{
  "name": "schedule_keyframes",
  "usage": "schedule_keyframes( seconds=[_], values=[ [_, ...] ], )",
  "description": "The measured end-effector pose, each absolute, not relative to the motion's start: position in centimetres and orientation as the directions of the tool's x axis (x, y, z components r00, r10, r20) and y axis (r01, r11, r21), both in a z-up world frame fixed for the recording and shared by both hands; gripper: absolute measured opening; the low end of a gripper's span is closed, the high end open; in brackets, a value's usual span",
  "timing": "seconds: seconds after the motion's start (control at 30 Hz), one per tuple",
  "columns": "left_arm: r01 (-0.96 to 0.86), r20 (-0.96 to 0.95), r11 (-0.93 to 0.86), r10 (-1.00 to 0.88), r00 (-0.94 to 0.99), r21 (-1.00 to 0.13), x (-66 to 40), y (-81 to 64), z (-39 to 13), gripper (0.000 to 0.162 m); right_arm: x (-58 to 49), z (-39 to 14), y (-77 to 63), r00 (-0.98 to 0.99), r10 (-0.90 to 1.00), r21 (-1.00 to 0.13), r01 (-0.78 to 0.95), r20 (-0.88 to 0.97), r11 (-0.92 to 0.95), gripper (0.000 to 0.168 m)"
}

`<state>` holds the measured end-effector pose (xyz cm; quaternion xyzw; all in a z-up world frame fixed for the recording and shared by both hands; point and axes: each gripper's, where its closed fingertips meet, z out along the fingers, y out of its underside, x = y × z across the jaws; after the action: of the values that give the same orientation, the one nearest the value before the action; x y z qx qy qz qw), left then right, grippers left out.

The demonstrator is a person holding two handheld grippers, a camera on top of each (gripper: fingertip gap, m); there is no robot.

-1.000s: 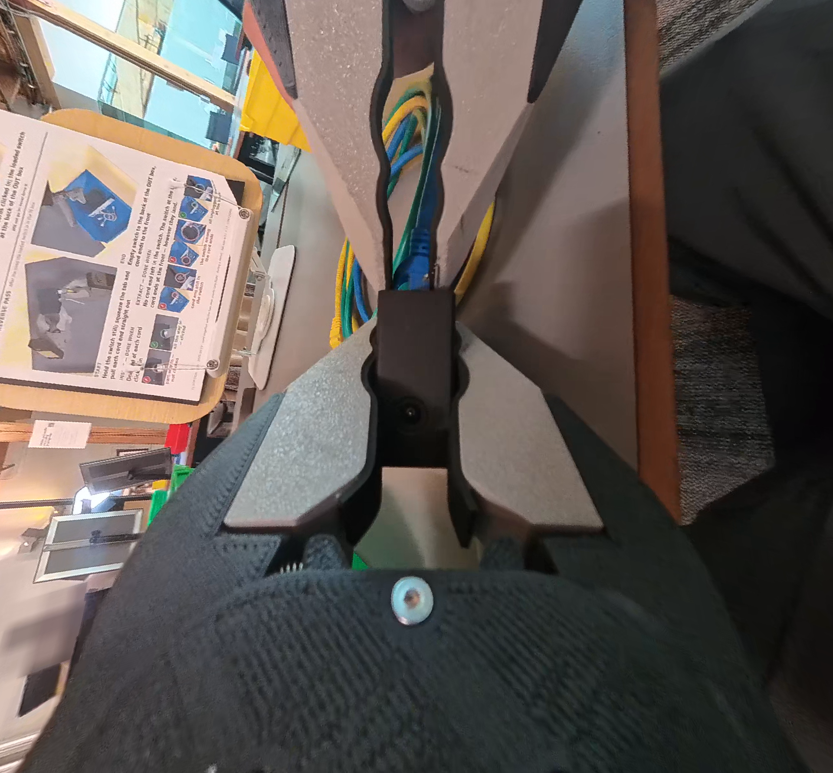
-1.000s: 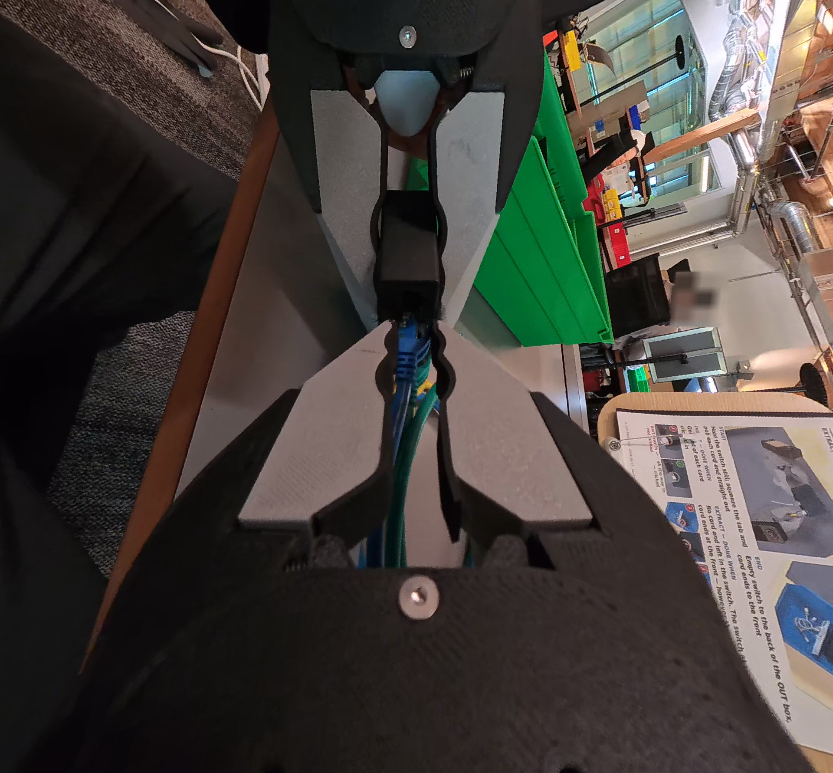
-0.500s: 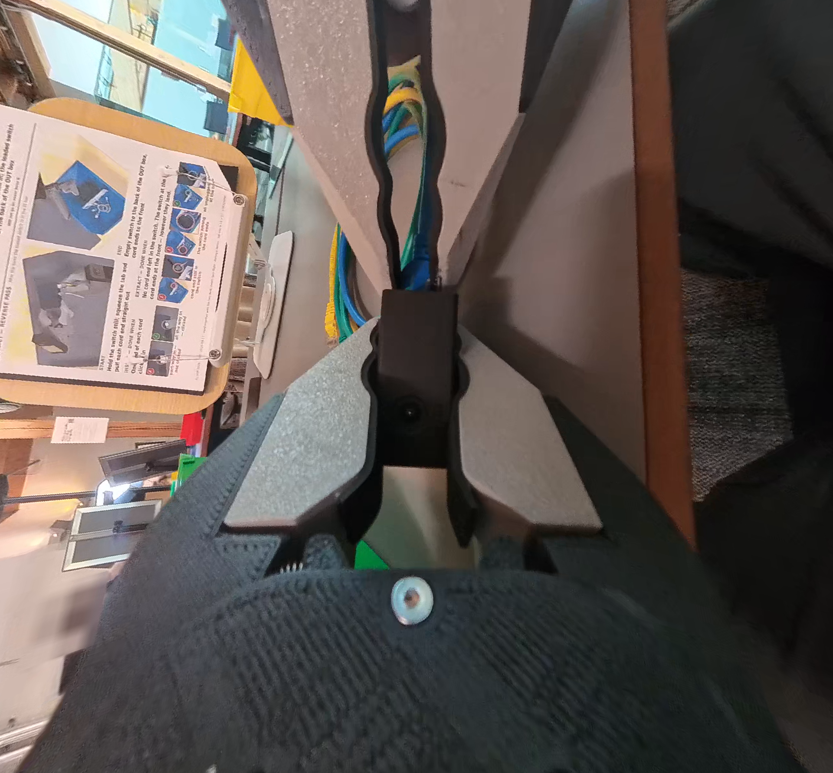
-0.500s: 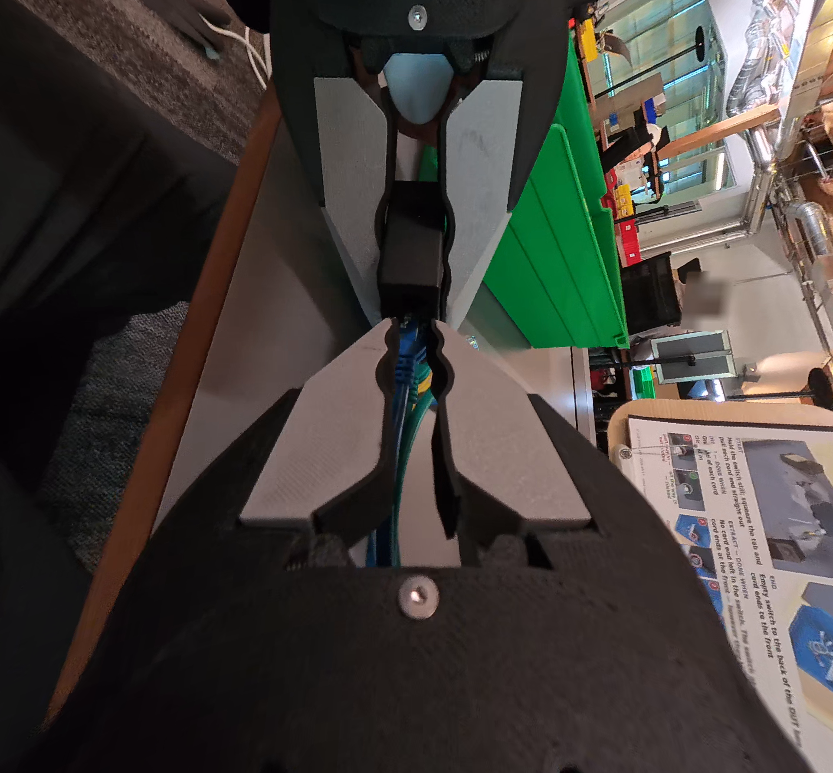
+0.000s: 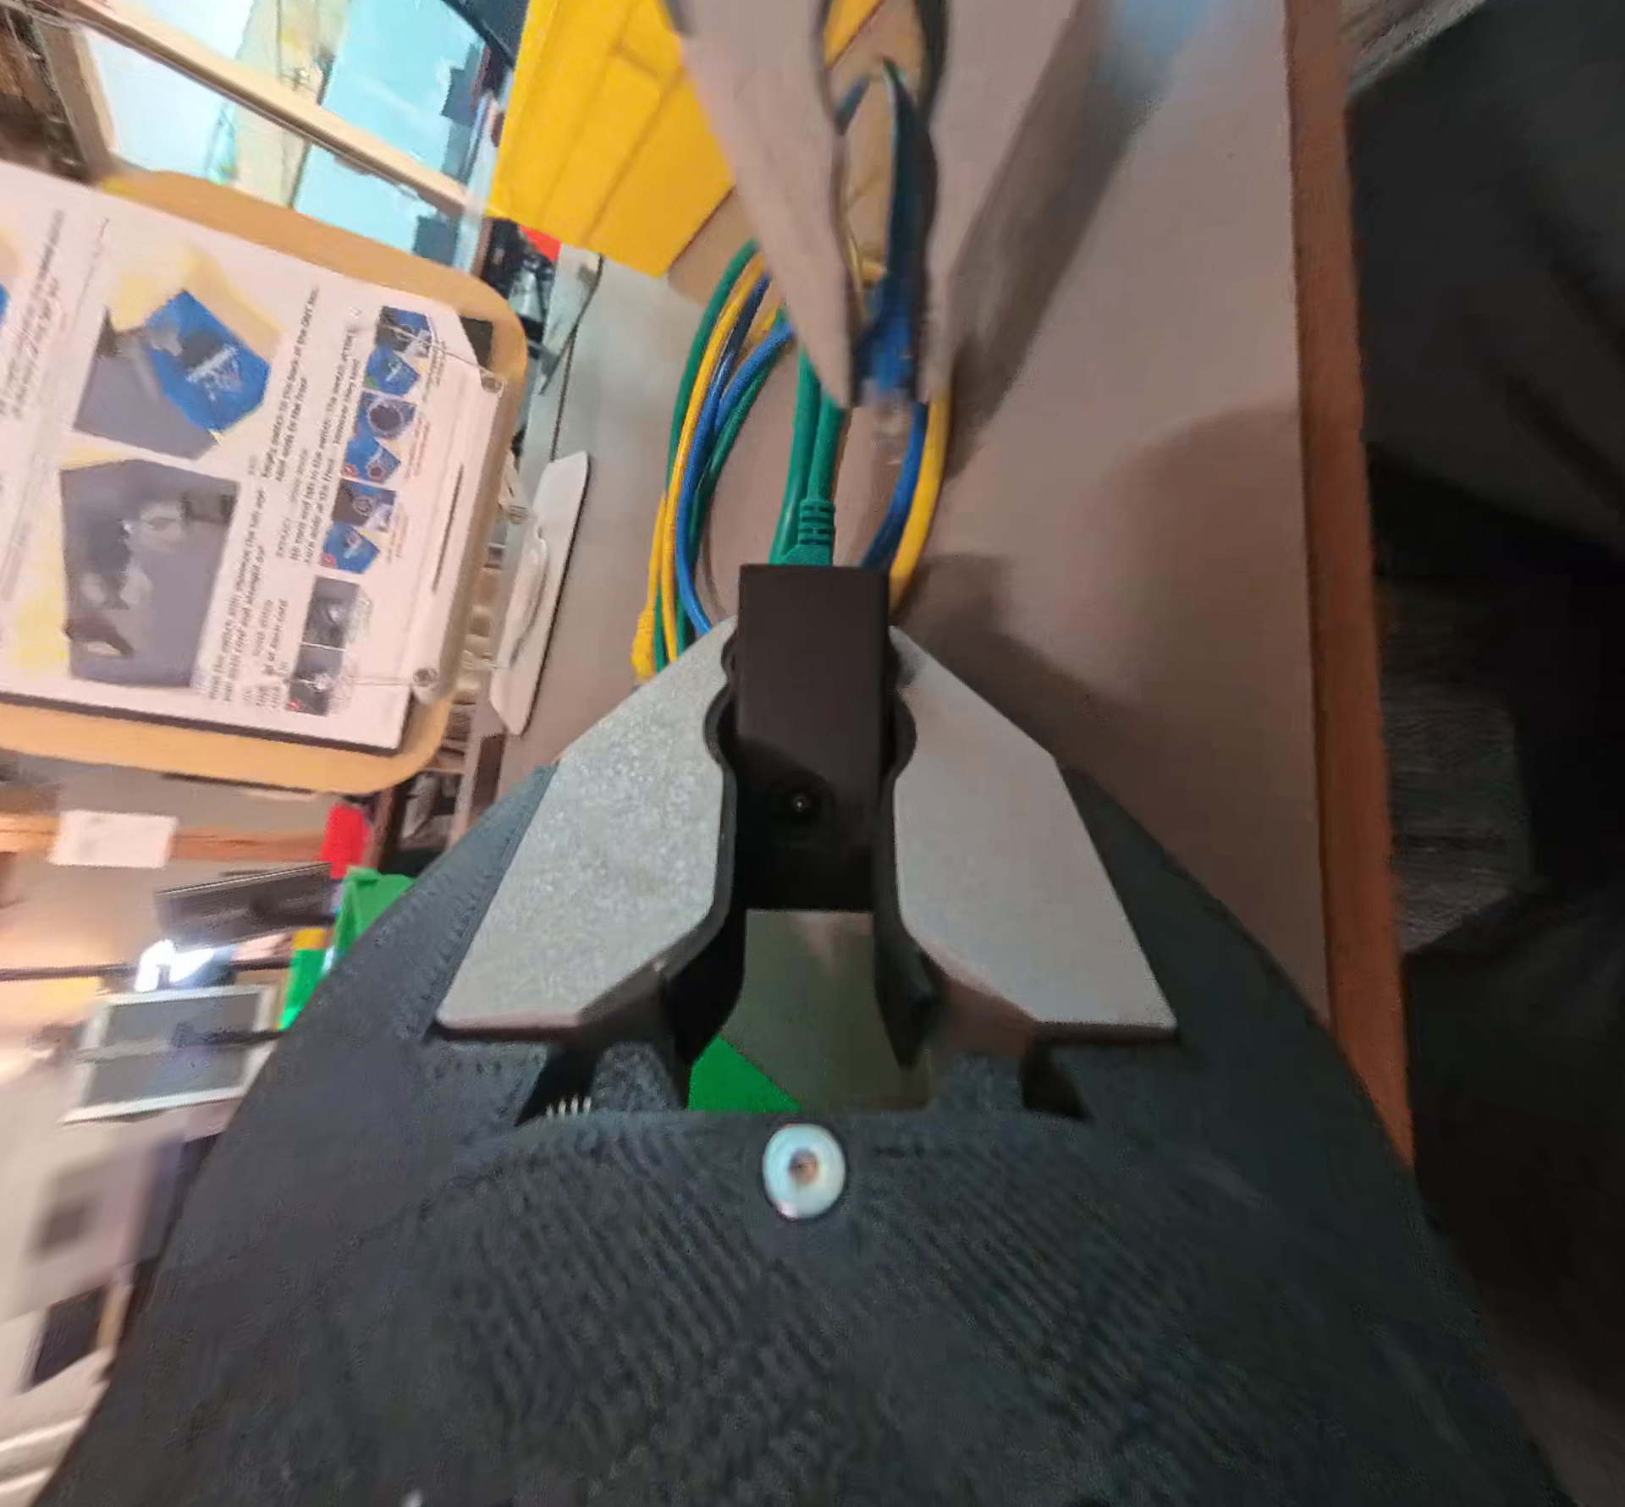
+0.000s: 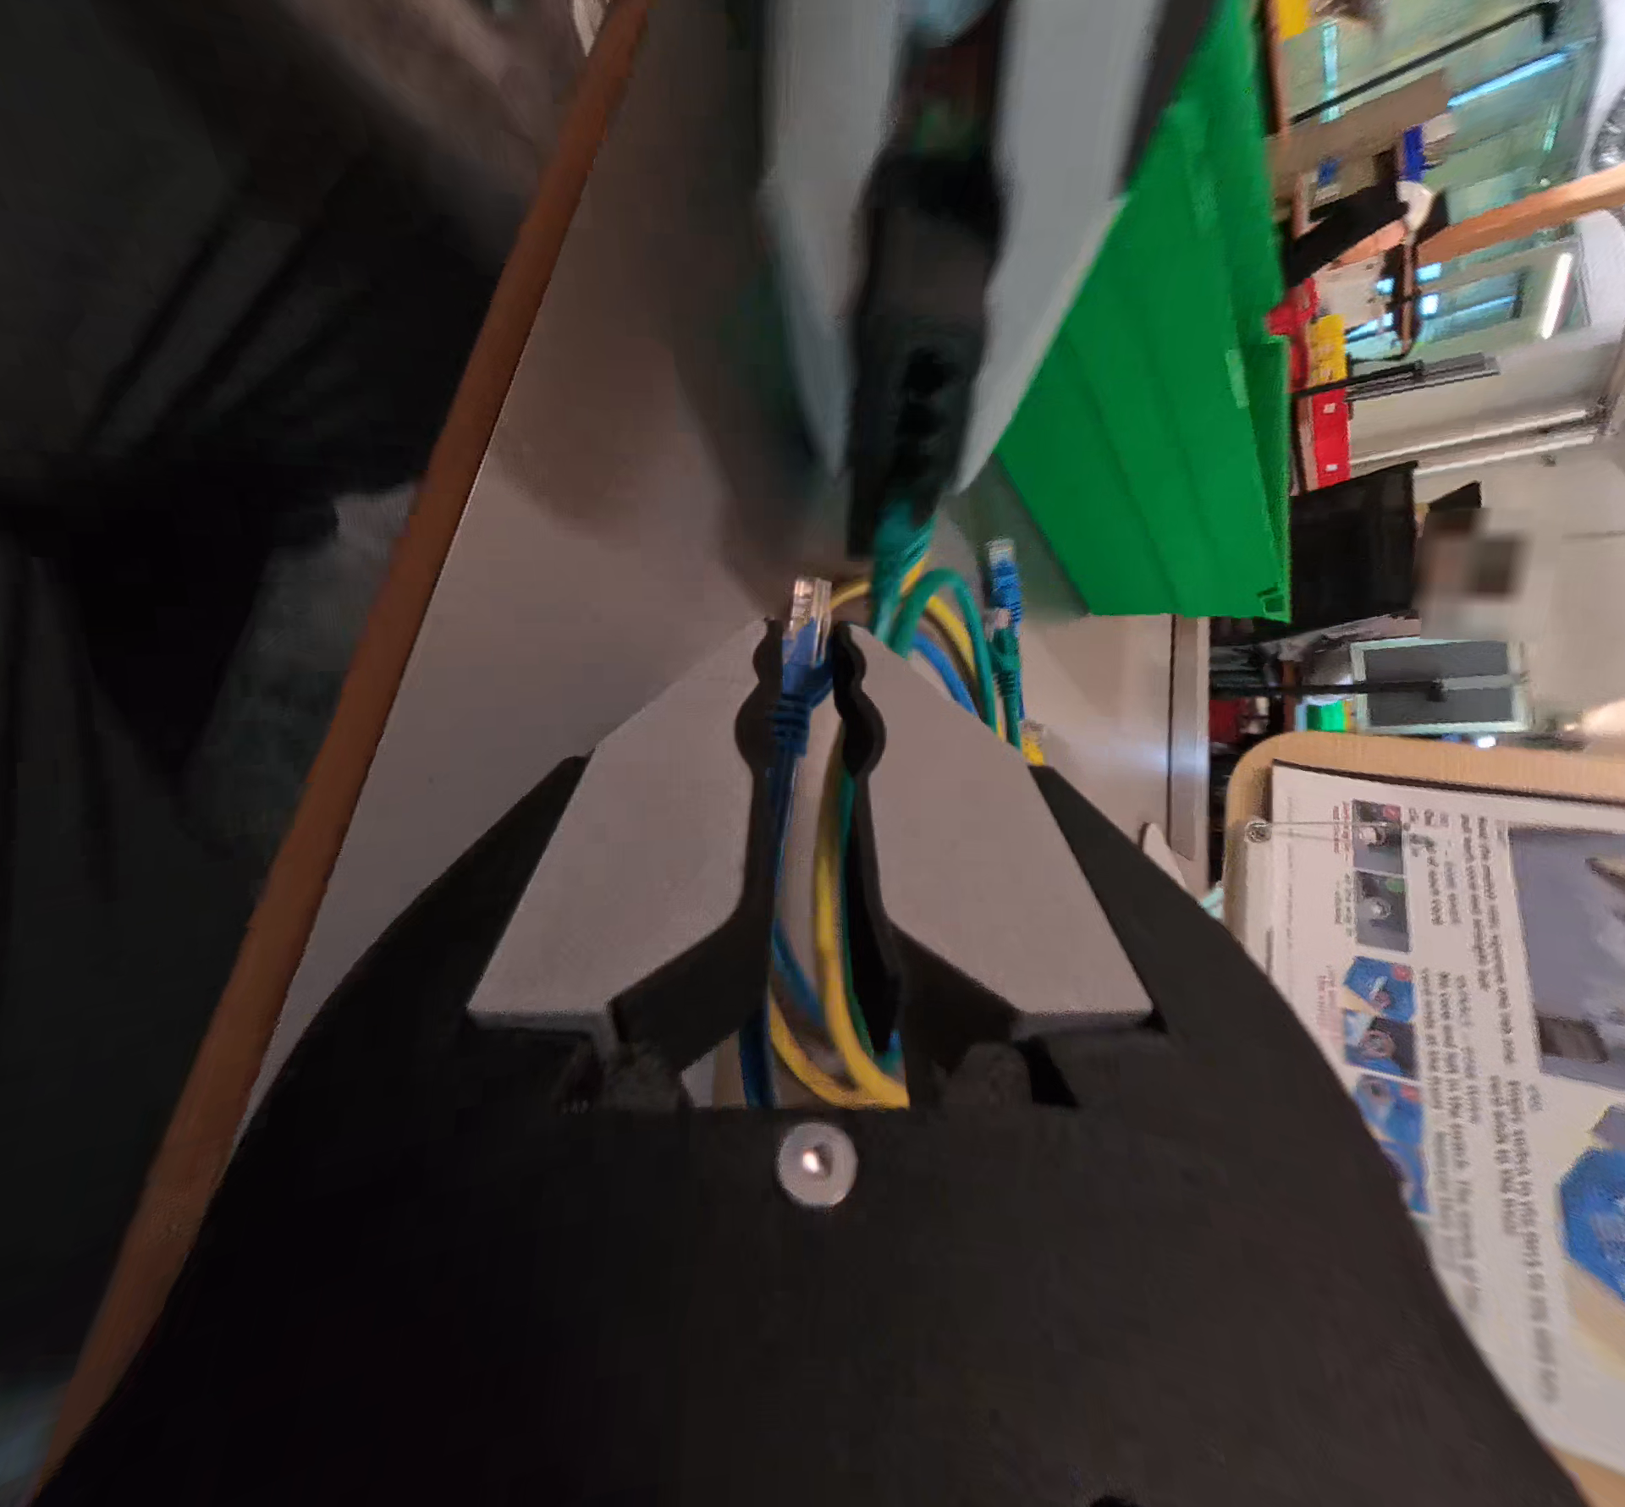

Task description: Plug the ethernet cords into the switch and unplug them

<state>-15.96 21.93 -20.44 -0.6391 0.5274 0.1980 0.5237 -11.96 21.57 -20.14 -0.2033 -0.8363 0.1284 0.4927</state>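
Black switch (image 5: 809, 726) with green cord (image 5: 809, 528) plugged in; blue cord's plug (image 6: 802, 656) free.

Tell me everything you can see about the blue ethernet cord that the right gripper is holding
The blue ethernet cord has a clear plastic plug and a ribbed blue boot. The right gripper is shut on the boot, the plug poking past the fingertips. It is unplugged, apart from the black switch in the left gripper. Its cable trails back between the fingers.

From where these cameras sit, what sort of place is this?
Probably a workshop or lab workbench. Green storage bins stand along the grey table, a printed instruction sheet on a wooden board is propped beside it, and coloured ethernet cords lie coiled there.
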Motion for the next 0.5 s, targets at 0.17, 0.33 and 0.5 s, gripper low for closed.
schedule_keyframes(
  seconds=[0.17, 0.33, 0.5],
  values=[
    [-0.897, -0.844, 0.052, -0.367, 0.392, -0.439, -16.8, 23.5, -20.9, 0.027, -11.2, -12.8, 21.8, -0.231, 0.523, -0.500, 0.154, 0.820, 0.852, 0.008],
    [-0.879, -0.851, 0.029, -0.266, 0.452, -0.476, -18.1, 23.7, -18.5, 0.027, -7.1, -3.2, 30.2, 0.110, 0.444, -0.446, 0.421, 0.889, 0.790, 0.006],
    [-0.722, -0.720, 0.020, -0.100, 0.686, -0.691, -20.7, 22.7, -11.5, 0.027, -1.4, 2.7, 37.1, 0.334, 0.390, -0.514, 0.574, 0.858, 0.638, 0.007]
  ],
)
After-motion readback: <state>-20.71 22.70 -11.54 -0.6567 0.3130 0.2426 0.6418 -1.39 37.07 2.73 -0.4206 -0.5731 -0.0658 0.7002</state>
